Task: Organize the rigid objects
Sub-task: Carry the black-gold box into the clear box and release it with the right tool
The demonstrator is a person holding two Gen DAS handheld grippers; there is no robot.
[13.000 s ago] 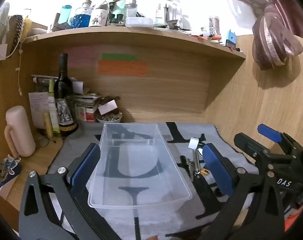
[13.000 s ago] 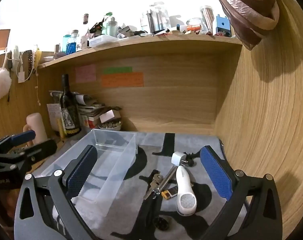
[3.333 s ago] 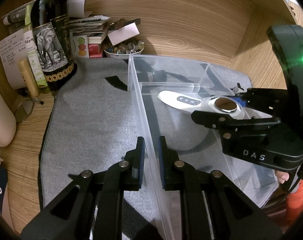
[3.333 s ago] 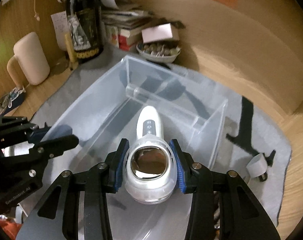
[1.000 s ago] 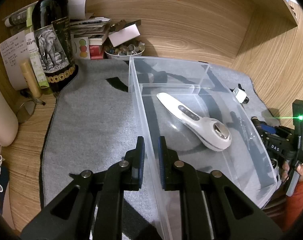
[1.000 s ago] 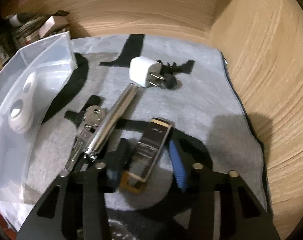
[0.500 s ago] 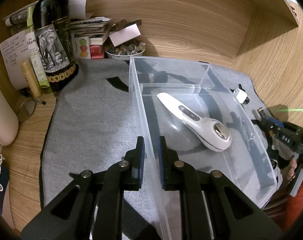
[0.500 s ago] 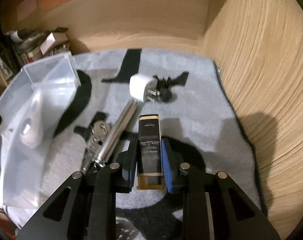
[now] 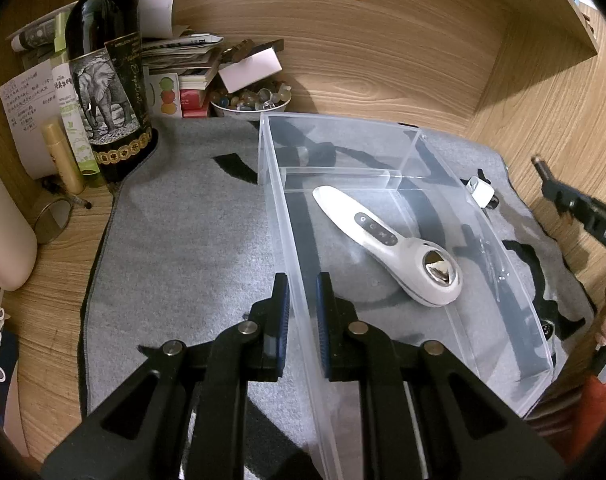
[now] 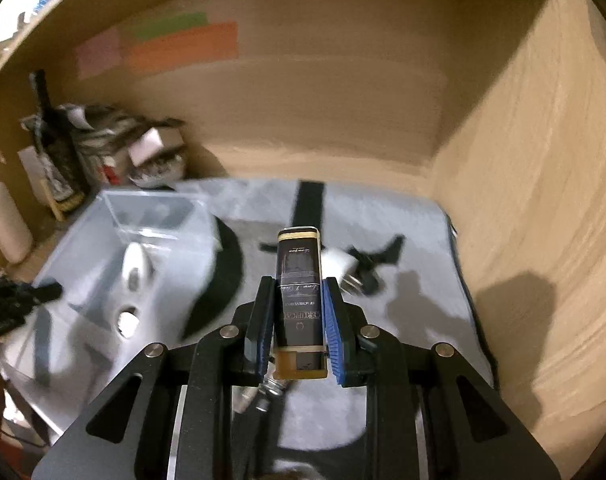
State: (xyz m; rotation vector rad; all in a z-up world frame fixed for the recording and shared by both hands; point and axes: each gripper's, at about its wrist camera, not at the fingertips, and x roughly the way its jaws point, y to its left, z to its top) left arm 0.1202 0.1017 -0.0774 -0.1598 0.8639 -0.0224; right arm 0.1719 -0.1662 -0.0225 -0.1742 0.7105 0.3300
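Bin [image 9: 403,132], clear plastic, sits on grey mat [image 9: 183,248]; left gripper [image 9: 303,300] pinches its left wall; white handheld device [image 9: 387,240] lies inside. Right wrist view: right gripper [image 10: 297,312] pads clamp a black-and-gold lighter [image 10: 299,300], raised above the mat; white plug [image 10: 339,262] just behind.

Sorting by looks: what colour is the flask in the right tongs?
Black with gold ends, flask; right wrist view.

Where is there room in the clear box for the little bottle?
The bin has bare floor beside the white device, along its right wall, and behind the divider. The corner by the wine bottle is crowded.
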